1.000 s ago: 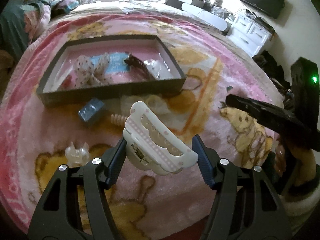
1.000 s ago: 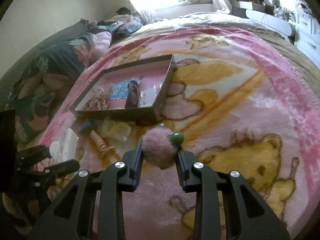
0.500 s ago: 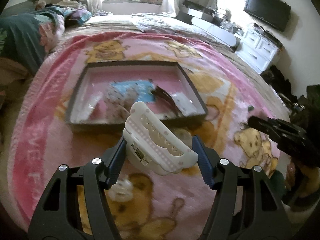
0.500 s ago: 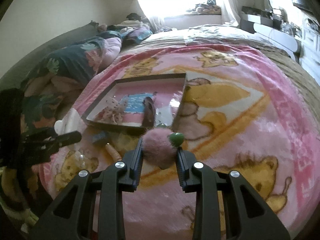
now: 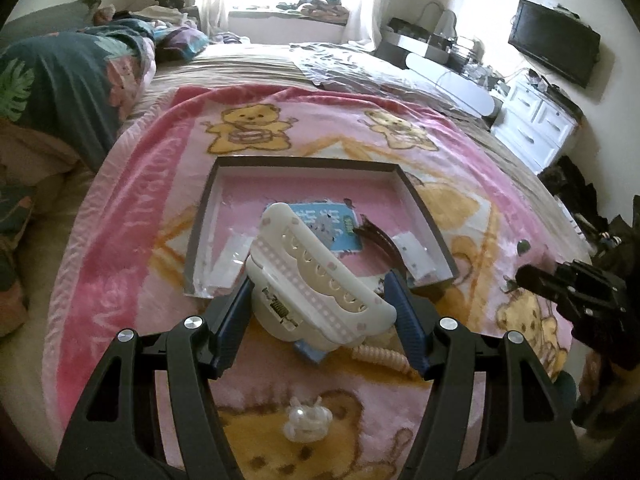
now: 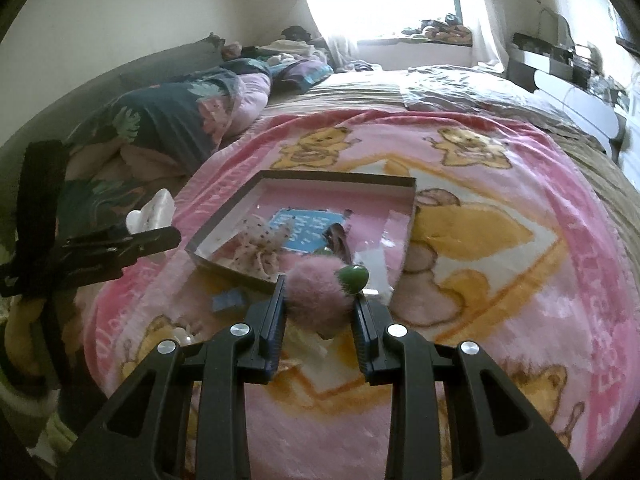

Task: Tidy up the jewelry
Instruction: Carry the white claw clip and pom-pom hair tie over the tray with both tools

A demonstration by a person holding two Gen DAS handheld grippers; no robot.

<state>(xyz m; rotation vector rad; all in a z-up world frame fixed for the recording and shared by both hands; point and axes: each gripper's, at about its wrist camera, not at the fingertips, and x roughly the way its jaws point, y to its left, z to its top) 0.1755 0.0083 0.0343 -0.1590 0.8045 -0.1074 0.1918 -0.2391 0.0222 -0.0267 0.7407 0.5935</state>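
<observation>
Both wrist views face forward, high over shared tray [image 5: 424, 216].

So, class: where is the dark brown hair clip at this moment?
In the left wrist view, the brown hair clip lies inside the shallow tray, toward its right side, between the blue card and a white packet.

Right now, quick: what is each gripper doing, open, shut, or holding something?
Left gripper: shut on the white hair claw clip.
Right gripper: shut on the pink pom-pom hair tie.
</observation>
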